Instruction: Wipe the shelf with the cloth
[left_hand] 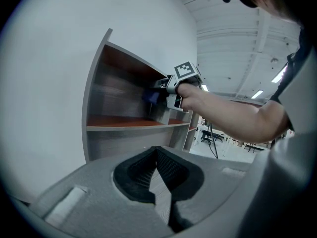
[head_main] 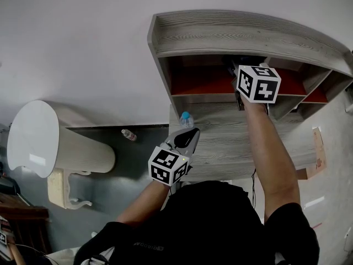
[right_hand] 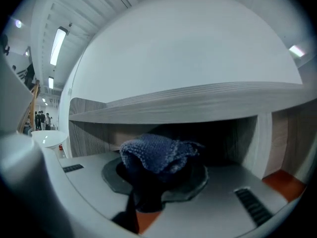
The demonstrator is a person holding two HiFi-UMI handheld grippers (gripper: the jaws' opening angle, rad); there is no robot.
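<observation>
Cloth (right_hand: pixel 156 155) pinched in R gripper (right_hand: pixel 153 182) fingers inside shelf (head_main: pixel 231 35), L gripper (left_hand: pixel 157 175) fingers pressed together

The shelf (head_main: pixel 242 35) hangs on the wall, up and to the right. The right hand-held gripper (head_main: pixel 236 66) reaches into the shelf's top left box, under the top board. The cloth (right_hand: pixel 156 152) is pinched between its jaws, deep inside that box. The left hand-held gripper (head_main: pixel 186 139) is lower and nearer, in front of the shelf's bottom board, with its jaws together on nothing. A bottle (head_main: pixel 186 118) stands just past its tips. A small bottle (head_main: pixel 128 134) lies farther left, on the floor by the wall. A round table (head_main: pixel 33 142) stands at the far left.
</observation>
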